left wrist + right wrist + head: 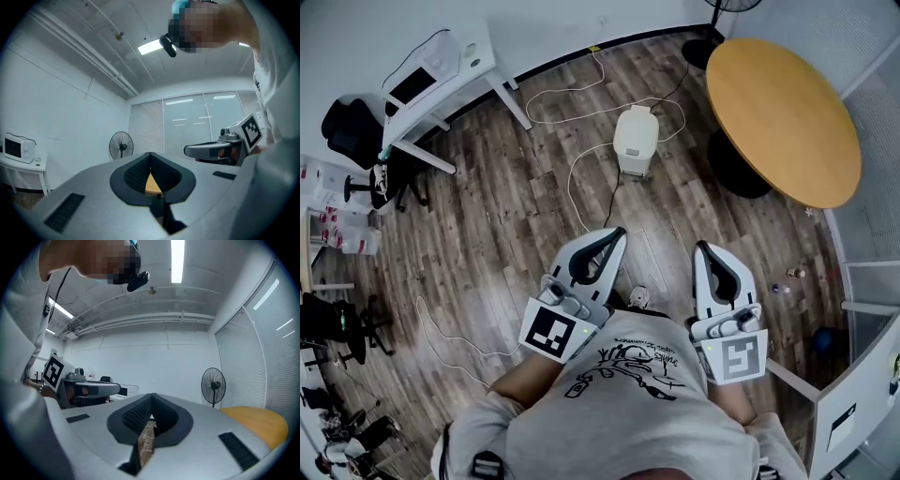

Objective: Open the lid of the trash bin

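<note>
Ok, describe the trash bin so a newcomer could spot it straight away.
Start at the round tan table at the upper right of the head view. On the plank floor just left of its dark base stands the trash bin. It is a small white box with a rounded lid, ringed by loops of white cable, unlike the long-legged white desk farther left.

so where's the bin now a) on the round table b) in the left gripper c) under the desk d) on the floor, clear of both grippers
D: the bin stands on the floor, ahead of the left gripper and right gripper, touching neither.
</note>
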